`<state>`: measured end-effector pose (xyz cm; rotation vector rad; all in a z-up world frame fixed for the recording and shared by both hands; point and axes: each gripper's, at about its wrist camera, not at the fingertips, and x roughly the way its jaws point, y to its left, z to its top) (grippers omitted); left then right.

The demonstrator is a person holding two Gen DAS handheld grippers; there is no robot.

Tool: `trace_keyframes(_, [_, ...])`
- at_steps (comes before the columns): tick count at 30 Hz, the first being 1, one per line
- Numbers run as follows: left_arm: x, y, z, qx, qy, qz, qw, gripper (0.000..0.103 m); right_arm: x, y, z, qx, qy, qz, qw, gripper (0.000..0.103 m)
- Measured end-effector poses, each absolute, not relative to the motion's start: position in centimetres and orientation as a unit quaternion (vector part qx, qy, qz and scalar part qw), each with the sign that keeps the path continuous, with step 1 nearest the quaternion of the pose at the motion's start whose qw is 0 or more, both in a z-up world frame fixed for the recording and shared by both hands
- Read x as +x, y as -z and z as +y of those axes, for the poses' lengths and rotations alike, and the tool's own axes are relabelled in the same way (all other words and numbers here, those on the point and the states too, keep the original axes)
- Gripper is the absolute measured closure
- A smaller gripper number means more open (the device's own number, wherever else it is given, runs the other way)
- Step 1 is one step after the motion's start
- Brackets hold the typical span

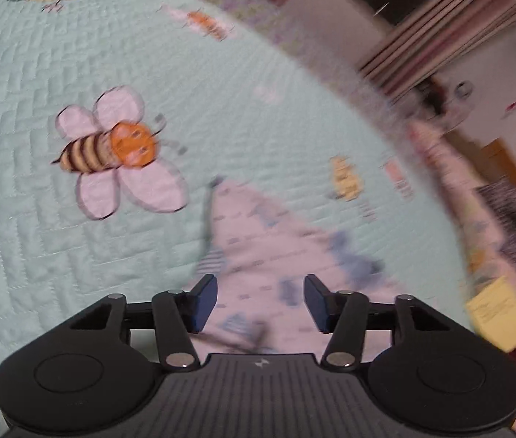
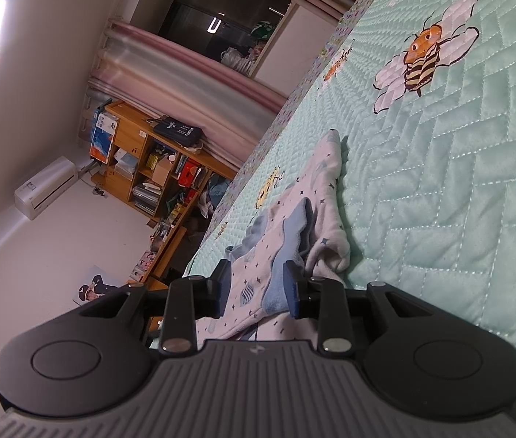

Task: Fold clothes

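Observation:
A small white garment (image 1: 258,241) with tiny dark marks and blue trim lies on a mint quilted bedspread (image 1: 57,262). In the blurred left wrist view my left gripper (image 1: 261,303) hovers over the garment's near end. Its jaws stand apart and the blue pads (image 1: 205,303) touch no cloth. In the right wrist view the same garment (image 2: 325,182) stretches away across the bedspread (image 2: 458,219). My right gripper (image 2: 256,288) is shut on its bunched near end, with the white cloth and a light blue cuff (image 2: 287,241) filling the gap between the pads.
A large printed bee (image 1: 111,149) (image 2: 422,58) lies on the quilt beyond the garment. The bed's edge (image 2: 258,153) runs along the left, with a wooden shelf (image 2: 148,160) full of items past it. A yellow paper (image 1: 499,314) lies at the right.

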<state>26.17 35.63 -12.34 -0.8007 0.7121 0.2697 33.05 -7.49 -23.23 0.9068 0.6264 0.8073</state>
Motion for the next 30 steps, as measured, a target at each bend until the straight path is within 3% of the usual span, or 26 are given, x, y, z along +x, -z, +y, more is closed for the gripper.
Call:
trace_keyframes(2, [26.0,12.5,35.0,-0.371,-0.119,0.350,0.852,0.031,33.0,23.4,-7.5,0.419,-0.373,0.289,0.775,0.070])
trace_keyframes(5, [26.1,13.6,34.2,-0.357,-0.123,0.387,0.842,0.030,33.0,23.3,-7.5,0.420,-0.373,0.289,0.775,0.070])
trace_keyframes(15, [27.8,10.7,31.9,-0.357,-0.091,0.332,0.869,0.026,33.0,23.4,-7.7,0.420,-0.373,0.289,0.775,0.070])
trace_keyframes(18, [30.4,12.2,32.7,-0.362,-0.120,0.342,0.859,0.018,33.0,23.4,-7.7,0.419,-0.373,0.289,0.776,0.070])
trace_keyframes(21, [32.5,14.9,33.5,-0.361,-0.144,0.361,0.848,0.017,33.0,23.3,-7.8,0.419,-0.373,0.290,0.776,0.070])
trace_keyframes(24, [32.9,13.6,32.2,-0.352,-0.158,0.368,0.846,0.015,33.0,23.2,-7.8,0.420,-0.373,0.290,0.775,0.070])
trace_keyframes(30, [28.9,11.0,27.9,-0.319,-0.104,0.379,0.862,0.010,33.0,23.1,-8.1,0.434,-0.384,0.289,0.762,0.061])
